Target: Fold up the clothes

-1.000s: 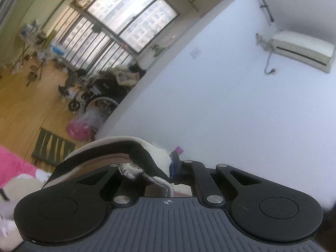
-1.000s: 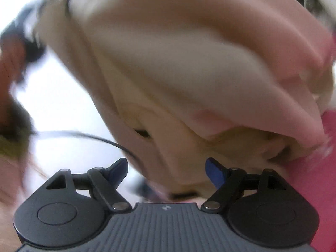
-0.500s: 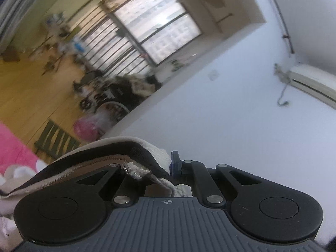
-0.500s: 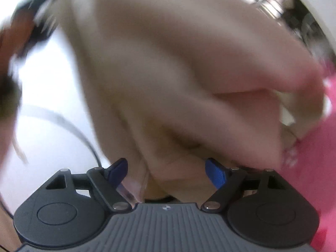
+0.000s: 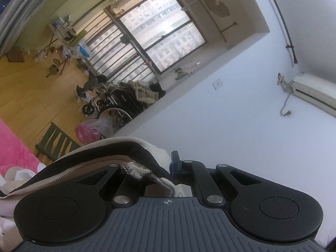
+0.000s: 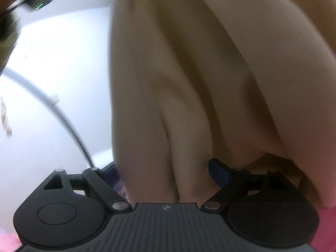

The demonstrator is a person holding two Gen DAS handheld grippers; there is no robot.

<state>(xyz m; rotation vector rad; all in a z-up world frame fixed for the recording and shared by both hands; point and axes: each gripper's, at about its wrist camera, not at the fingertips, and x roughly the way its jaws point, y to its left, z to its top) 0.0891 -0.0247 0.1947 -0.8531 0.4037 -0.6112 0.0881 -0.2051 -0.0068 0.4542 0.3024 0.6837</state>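
I hold the cream zip-up jacket with black trim (image 5: 117,147) aloft, unfolded: left gripper (image 5: 171,168) clenched on its collar, right gripper (image 6: 166,172) spread around hanging cloth.

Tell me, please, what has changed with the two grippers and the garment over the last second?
The cream garment has swung across the right gripper and now hangs between its open fingers; the pink at right is mostly covered. The left gripper stays clamped on the zipper edge, its view tilting slightly.
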